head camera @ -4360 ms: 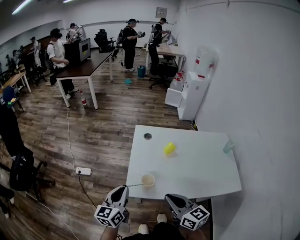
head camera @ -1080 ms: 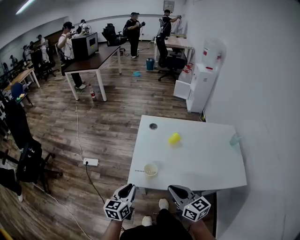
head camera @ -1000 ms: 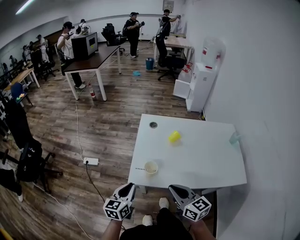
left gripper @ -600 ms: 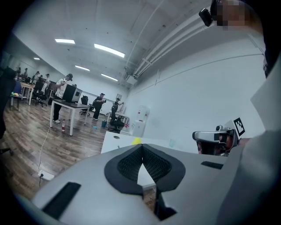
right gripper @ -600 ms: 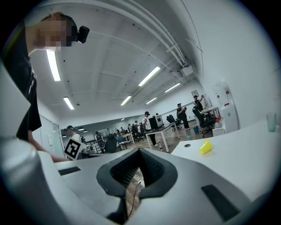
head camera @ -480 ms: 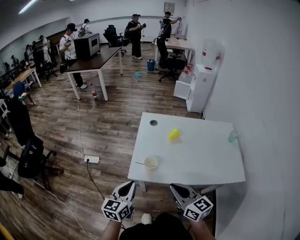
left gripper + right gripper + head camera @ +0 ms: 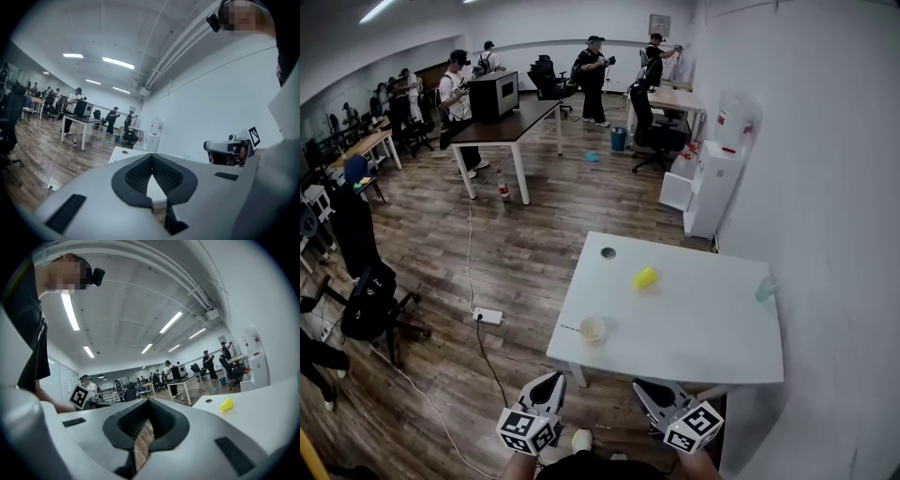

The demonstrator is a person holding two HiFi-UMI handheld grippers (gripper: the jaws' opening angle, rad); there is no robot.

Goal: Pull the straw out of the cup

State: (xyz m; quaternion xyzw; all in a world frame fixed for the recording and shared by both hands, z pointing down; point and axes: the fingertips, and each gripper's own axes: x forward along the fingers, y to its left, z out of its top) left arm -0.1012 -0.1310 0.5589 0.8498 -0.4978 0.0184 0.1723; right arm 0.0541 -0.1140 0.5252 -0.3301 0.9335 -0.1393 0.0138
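Note:
A pale cup [image 7: 592, 329] stands near the front left corner of the white table [image 7: 703, 328]. A thin straw [image 7: 570, 327] sticks out of it toward the left edge. Both grippers hang off the table, below its near edge. My left gripper [image 7: 549, 383] is shut with nothing between its pads, and in the left gripper view [image 7: 152, 159] it points level across the table. My right gripper [image 7: 645, 388] is also shut and empty, and in the right gripper view [image 7: 147, 405] it faces the room. Neither touches the cup or straw.
A yellow cup [image 7: 644, 277] lies on its side mid-table, also seen as the yellow cup [image 7: 227, 404]. A dark disc [image 7: 608, 252] sits at the far left, a translucent cup [image 7: 766, 289] at the right edge. A white wall runs along the right. People stand at distant desks.
The view has pulled back from the table and both grippers now sit farther from its near edge. The cup and straw have stayed where they were.

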